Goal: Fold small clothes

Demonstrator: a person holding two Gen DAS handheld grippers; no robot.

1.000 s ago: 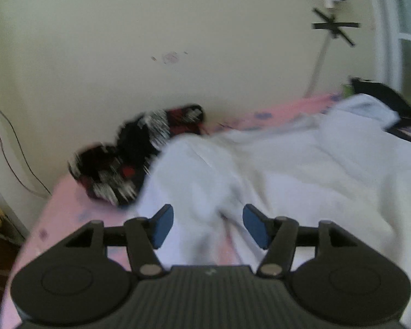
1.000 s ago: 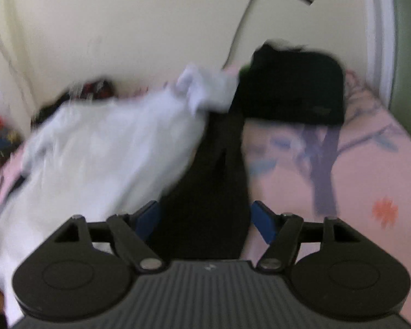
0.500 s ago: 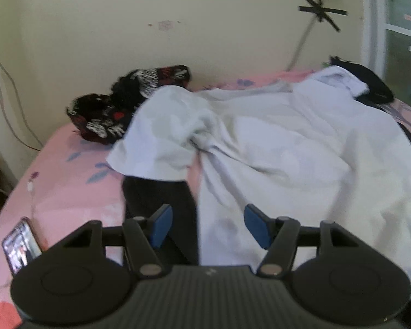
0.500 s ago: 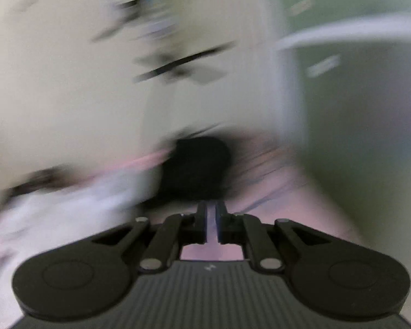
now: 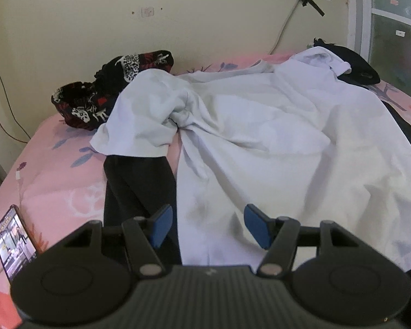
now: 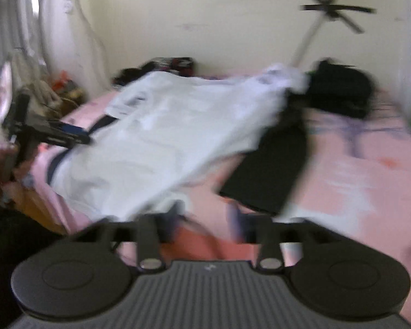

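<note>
A large white shirt (image 5: 274,137) lies spread and wrinkled across the pink bed (image 5: 60,170). One sleeve is folded over a black garment (image 5: 134,181) that shows from under it. My left gripper (image 5: 208,226) is open just above the shirt's near hem and grips nothing. In the blurred right wrist view, the white shirt (image 6: 164,137) is left of centre and the black garment (image 6: 271,170) pokes out on its right. My right gripper (image 6: 207,222) hovers over bare pink sheet; its jaws are opening with nothing between them. The left gripper (image 6: 68,134) shows at the shirt's left edge.
A black, red and white patterned garment (image 5: 96,93) is bunched by the wall. A folded black item (image 5: 361,68) sits at the far right corner of the bed. A lit phone (image 5: 12,242) lies at the near left. A taped cable runs up the wall.
My right gripper shut, swung away from the black garment and pulled back, and its jaws are apart again. My left gripper drew back from the sleeve to the shirt's near hem, still open.
</note>
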